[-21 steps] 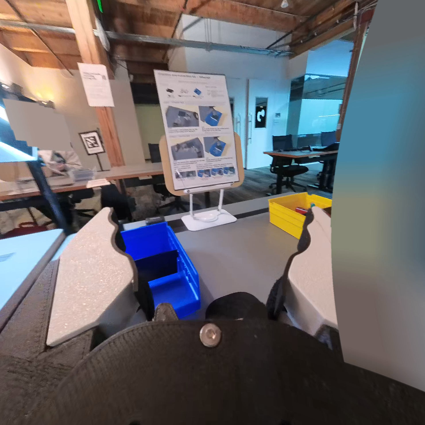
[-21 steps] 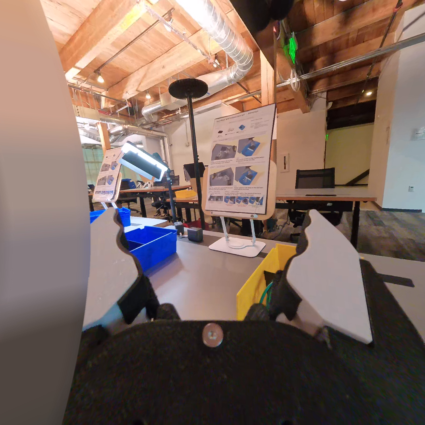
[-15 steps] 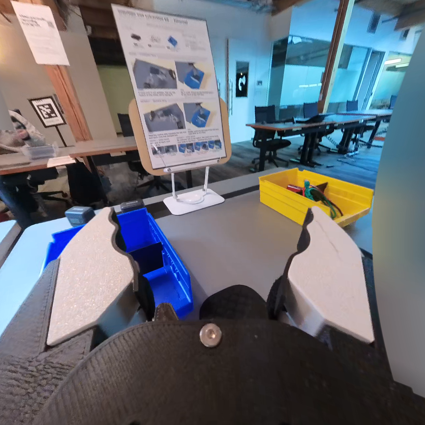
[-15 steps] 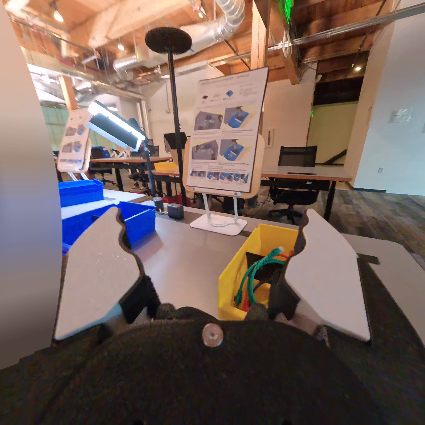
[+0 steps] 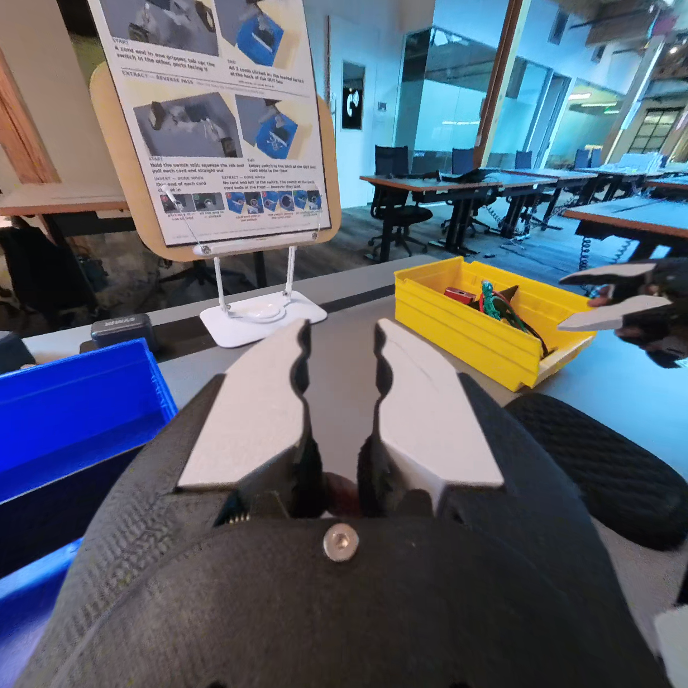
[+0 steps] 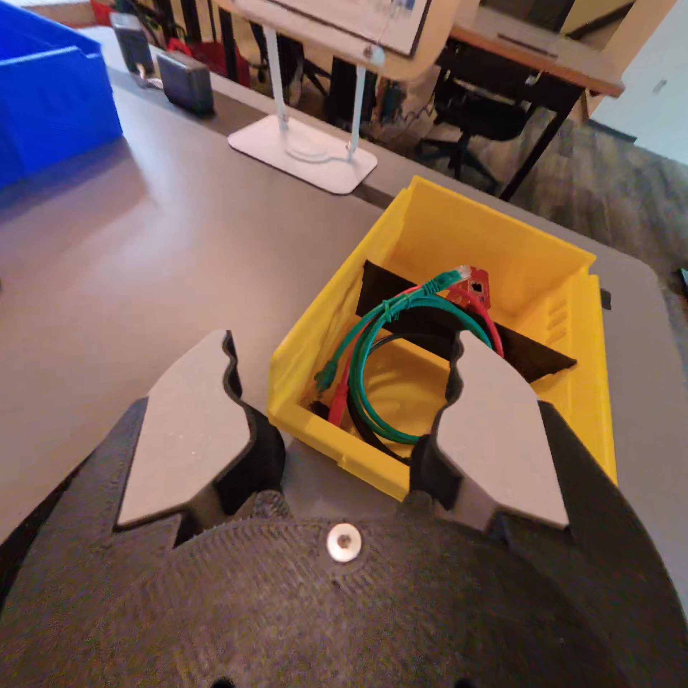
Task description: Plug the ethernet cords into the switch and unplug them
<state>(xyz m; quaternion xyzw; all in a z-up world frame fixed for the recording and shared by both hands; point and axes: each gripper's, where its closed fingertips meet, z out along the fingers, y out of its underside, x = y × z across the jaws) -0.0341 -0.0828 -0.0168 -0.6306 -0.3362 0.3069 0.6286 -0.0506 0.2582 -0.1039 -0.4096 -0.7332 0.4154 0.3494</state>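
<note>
A yellow bin (image 6: 316, 316) stands on the grey table (image 6: 149, 242). Its front part holds coiled ethernet cords: green (image 6: 372, 324), red (image 6: 340, 402) and black (image 6: 387, 338). A small red switch (image 6: 471, 288) lies behind a black divider (image 6: 409, 298). My right gripper (image 6: 342, 335) is wide open and empty, above the bin's front edge. It also shows in the left wrist view (image 5: 562, 303), at the bin's right end. My left gripper (image 5: 340, 327) is empty over bare table left of the yellow bin (image 5: 465, 335), with only a narrow gap between its jaws.
A blue bin (image 5: 74, 402) stands at the left and shows in the right wrist view (image 6: 48, 111). An instruction board on a white stand (image 5: 223, 130) is at the table's back edge, with small dark boxes (image 6: 186, 82) beside it. Office desks and chairs stand beyond.
Both views have tilted down toward the table. My left gripper's jaws have closed from wide open to a narrow gap. My right gripper has moved in over the yellow bin.
</note>
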